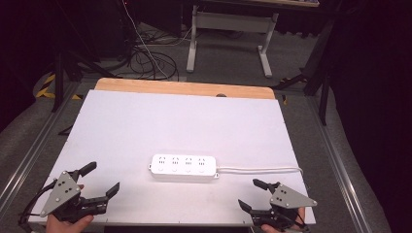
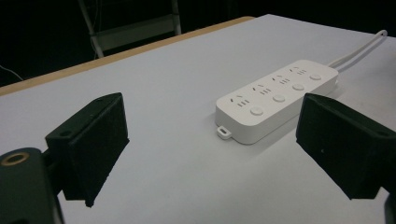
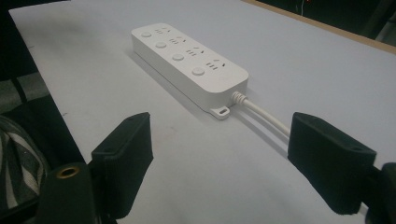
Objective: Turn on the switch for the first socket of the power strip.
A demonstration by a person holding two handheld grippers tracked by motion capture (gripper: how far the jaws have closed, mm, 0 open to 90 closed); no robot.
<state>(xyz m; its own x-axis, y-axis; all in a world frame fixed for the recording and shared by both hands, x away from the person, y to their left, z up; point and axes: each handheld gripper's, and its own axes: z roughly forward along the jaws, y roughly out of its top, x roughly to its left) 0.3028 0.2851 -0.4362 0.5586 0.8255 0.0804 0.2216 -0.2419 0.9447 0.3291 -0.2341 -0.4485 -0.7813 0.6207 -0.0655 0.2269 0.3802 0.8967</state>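
Item: white power strip [image 1: 183, 167], centre frame on worktop [image 1: 145, 121]; left gripper [image 1: 102, 182] and right gripper [image 1: 248, 194] both wide open, empty (risk: a one-sided nudge would likely skid the strip or drag its cable [image 1: 262, 169]).

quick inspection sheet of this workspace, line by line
surface: white board on a wooden table, bare apart from one item
job's things: white power strip with four sockets and four buttons, lying flat near the front, untouched
clutter: nothing seen
grippers: left gripper and right gripper both open, at the front corners, holding nothing, apart from the strip
cables: strip's white cord runs right to the board's edge; dark cables on the floor beyond
surroundings: grey floor, white desk frame behind, dark room
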